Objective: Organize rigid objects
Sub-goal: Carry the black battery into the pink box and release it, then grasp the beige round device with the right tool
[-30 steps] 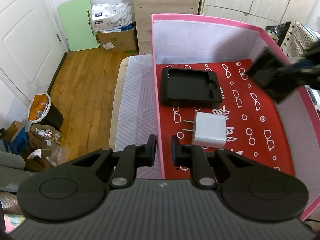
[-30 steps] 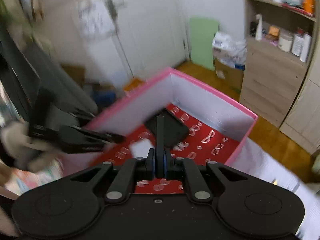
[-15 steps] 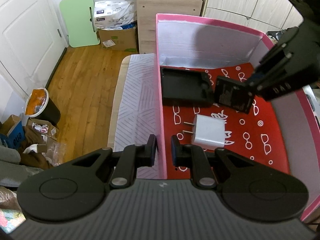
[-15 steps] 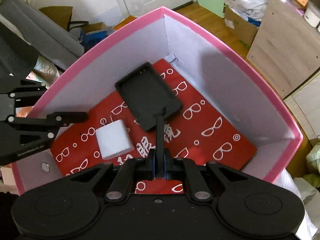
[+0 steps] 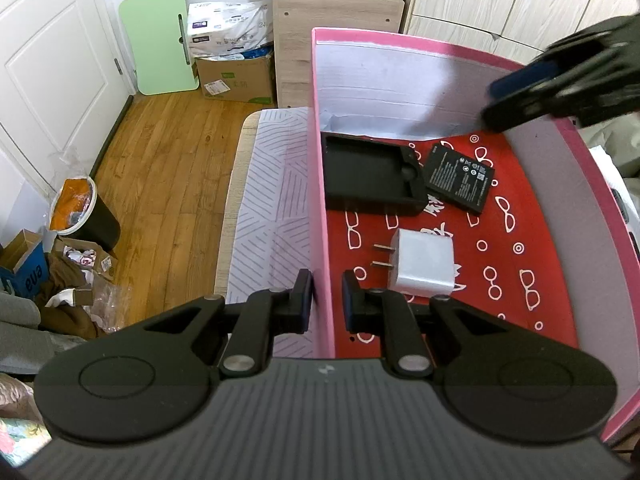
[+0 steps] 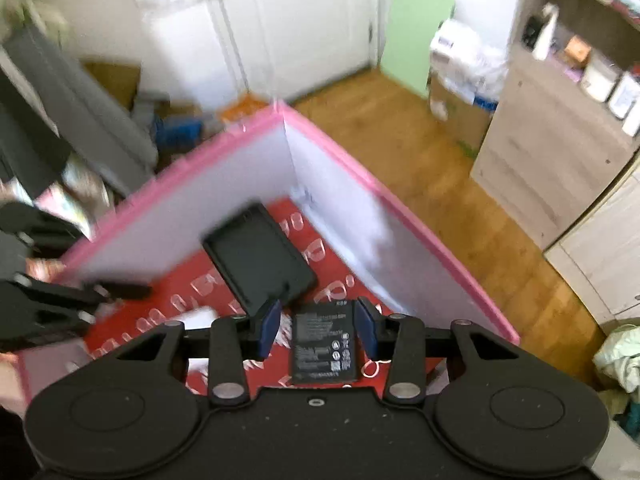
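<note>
A pink box (image 5: 320,184) with a red glasses-print floor holds a black tray-like case (image 5: 370,176), a flat black battery (image 5: 460,178) beside it, and a white plug adapter (image 5: 424,268). My left gripper (image 5: 324,300) straddles the box's left wall, its jaws a small gap apart around the wall. My right gripper (image 6: 318,326) is open above the battery (image 6: 324,348), which lies on the box floor next to the black case (image 6: 258,256). The right gripper also shows blurred at the top right of the left wrist view (image 5: 560,88).
The box sits on a striped cloth (image 5: 272,208). Wooden floor, a bin (image 5: 80,216), cardboard boxes (image 5: 236,76), a green board (image 5: 160,40) and a wooden cabinet (image 5: 336,32) lie beyond. The right wrist view is motion-blurred.
My right gripper carried the battery into the box, opened and let it go beside the black case, then pulled up and back. The left gripper stayed on the box wall.
</note>
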The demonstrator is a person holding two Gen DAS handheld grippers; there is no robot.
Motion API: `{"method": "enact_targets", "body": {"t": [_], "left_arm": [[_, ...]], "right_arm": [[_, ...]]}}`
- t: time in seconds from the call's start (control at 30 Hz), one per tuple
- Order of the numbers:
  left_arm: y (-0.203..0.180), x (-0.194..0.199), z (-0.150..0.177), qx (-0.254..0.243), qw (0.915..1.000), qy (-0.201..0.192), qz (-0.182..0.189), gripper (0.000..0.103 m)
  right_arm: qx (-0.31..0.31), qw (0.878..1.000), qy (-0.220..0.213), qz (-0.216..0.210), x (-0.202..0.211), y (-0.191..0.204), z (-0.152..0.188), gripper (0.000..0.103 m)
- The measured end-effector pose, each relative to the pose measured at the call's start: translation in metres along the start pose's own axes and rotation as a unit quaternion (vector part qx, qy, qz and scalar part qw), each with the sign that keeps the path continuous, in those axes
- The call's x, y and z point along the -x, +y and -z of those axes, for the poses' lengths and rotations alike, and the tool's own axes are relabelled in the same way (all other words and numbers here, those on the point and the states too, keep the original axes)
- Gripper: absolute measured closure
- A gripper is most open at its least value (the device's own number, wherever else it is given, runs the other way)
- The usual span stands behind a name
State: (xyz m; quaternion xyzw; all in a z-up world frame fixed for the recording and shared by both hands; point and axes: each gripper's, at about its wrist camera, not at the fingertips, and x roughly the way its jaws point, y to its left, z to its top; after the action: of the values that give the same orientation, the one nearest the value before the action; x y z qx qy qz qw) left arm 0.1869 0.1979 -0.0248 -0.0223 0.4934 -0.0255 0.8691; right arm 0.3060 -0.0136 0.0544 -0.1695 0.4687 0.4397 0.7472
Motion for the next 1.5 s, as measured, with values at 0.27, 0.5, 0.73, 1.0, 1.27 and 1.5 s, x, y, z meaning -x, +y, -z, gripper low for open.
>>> {"method": "enact_targets", "body": {"t": [0.27, 0.5, 0.73, 1.0, 1.27, 1.5], "left_arm": [[-0.001, 0.000, 0.001, -0.004, 1.0000, 0.000, -0.002, 0.088], [0.000, -0.001, 0.000, -0.001, 1.0000, -0.001, 0.001, 0.088], [0.002, 0.001, 0.001, 0.004, 0.9999, -0.006, 0.008, 0.088], [0.012, 0.003, 0.005, 0.037, 0.9988, -0.016, 0.027, 0.088], [0.004, 0.003, 0.003, 0.012, 0.9998, -0.015, 0.008, 0.088], [-0.008, 0.008, 0.005, -0.027, 0.9989, -0.032, -0.022, 0.089]], "right_arm": [[-0.061, 0.993, -0.103, 0.023, 0.081, -0.003, 0.055, 0.053], [-0.150, 0.972, -0.151, 0.101, 0.105, -0.021, 0.139, 0.048], [-0.196, 0.952, -0.179, 0.153, 0.090, -0.017, 0.195, 0.045], [-0.217, 0.942, -0.177, 0.185, 0.039, -0.022, 0.212, 0.035], [-0.197, 0.935, -0.161, 0.249, 0.024, -0.009, 0.209, 0.030], [-0.221, 0.935, -0.146, 0.236, 0.025, -0.004, 0.210, 0.029]]}}
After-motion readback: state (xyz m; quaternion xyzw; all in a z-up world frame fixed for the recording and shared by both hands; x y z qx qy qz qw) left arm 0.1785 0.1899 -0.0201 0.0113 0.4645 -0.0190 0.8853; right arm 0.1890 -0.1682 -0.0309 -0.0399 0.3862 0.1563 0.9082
